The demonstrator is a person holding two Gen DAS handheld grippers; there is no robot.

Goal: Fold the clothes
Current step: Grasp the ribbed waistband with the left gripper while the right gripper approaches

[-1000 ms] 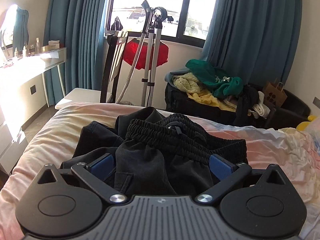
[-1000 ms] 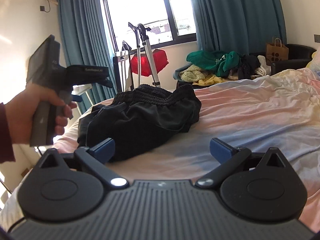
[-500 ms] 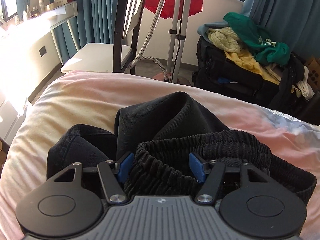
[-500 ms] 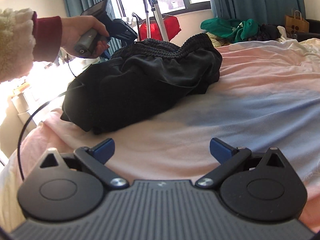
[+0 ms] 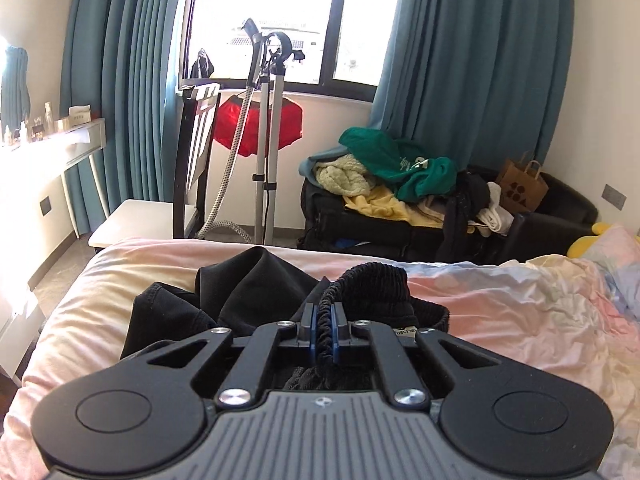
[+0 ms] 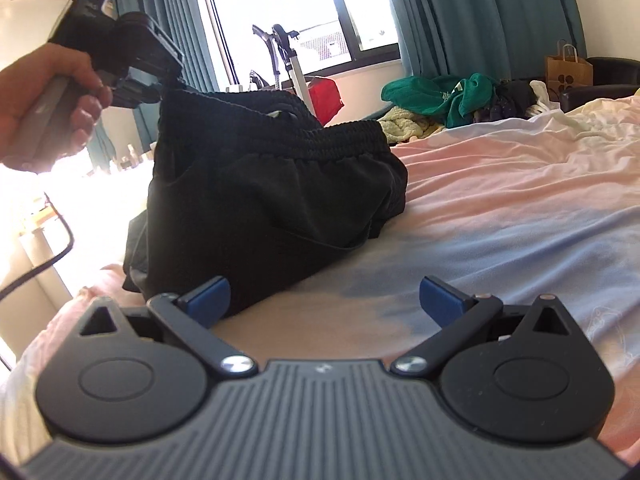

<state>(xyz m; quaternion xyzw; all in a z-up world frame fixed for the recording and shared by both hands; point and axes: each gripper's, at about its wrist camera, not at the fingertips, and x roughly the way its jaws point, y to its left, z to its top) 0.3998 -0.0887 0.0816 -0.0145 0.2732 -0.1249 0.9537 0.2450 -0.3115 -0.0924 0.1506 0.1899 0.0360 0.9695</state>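
Shorts (image 6: pixel 272 196) of black cloth are heaped on the bed (image 6: pixel 500 208), towards its left side as seen from the right wrist view, with the ribbed waistband (image 6: pixel 320 140) uppermost. One end of the waistband is raised above the heap, while the other end rests on the pink and blue sheet. In the left wrist view the waistband (image 5: pixel 372 284) is seen bunched just ahead of the left claw (image 5: pixel 323 334), and a loose black fold is spread on the sheet to its left.

The left claw is closed on the waistband: the blue pads (image 5: pixel 313 332) are pressed together with the ribbed cloth pinched between them. From the right wrist view the left claw (image 6: pixel 160 84) is seen held in a hand (image 6: pixel 48 96) at the upper left, with the corner of the shorts hung from its tip and a black cable trailed below it.

The right claw (image 6: pixel 325 300) is held wide open, low over the sheet just beside the near edge of the shorts. Nothing is gripped between its pads (image 6: pixel 208 300); the left one is seen against the black cloth, though contact cannot be told.

Beyond the bed, a pile of clothes (image 5: pixel 400 176) is heaped on a dark seat, with a paper bag (image 5: pixel 520 188) beside it. A garment steamer (image 5: pixel 264 120), a chair (image 5: pixel 192 160) and teal curtains (image 5: pixel 472 60) are seen by the window.
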